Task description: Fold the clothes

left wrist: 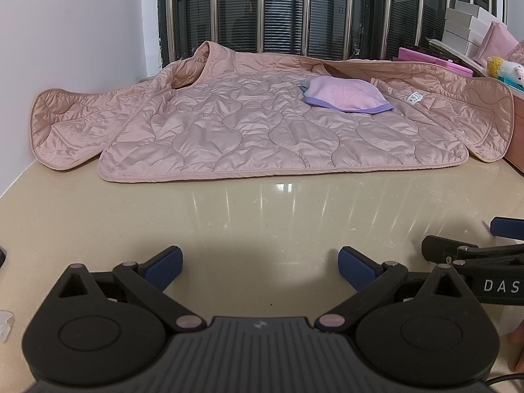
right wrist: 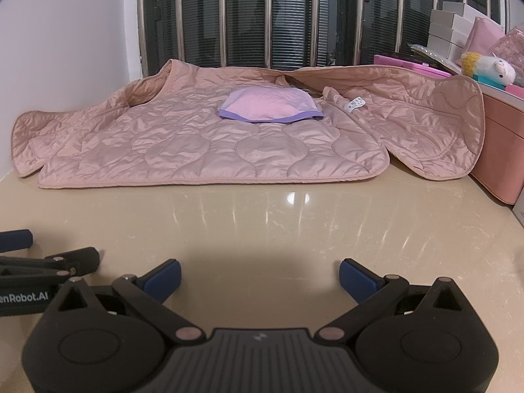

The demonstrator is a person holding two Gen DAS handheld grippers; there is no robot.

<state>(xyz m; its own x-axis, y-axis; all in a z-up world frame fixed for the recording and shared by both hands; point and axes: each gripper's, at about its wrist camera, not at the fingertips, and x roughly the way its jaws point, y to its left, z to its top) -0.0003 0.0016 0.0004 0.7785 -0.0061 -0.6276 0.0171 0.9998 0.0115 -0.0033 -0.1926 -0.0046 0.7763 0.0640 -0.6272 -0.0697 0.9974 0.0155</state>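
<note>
Pink quilted jacket [left wrist: 249,131] spread crosswise on tabletop [left wrist: 262,216], well ahead of left tongs [left wrist: 260,263] and right tongs [right wrist: 260,273], both apart and empty, about equally near.

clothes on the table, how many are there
2: a pink quilted jacket spread open across the far side of the table, and a small purple garment lying on it. More may be hidden underneath.

A glossy beige desk [left wrist: 262,216] mirrors ceiling light; behind it, a barred dark window [left wrist: 278,9], white wall [left wrist: 72,32] at left.
</note>
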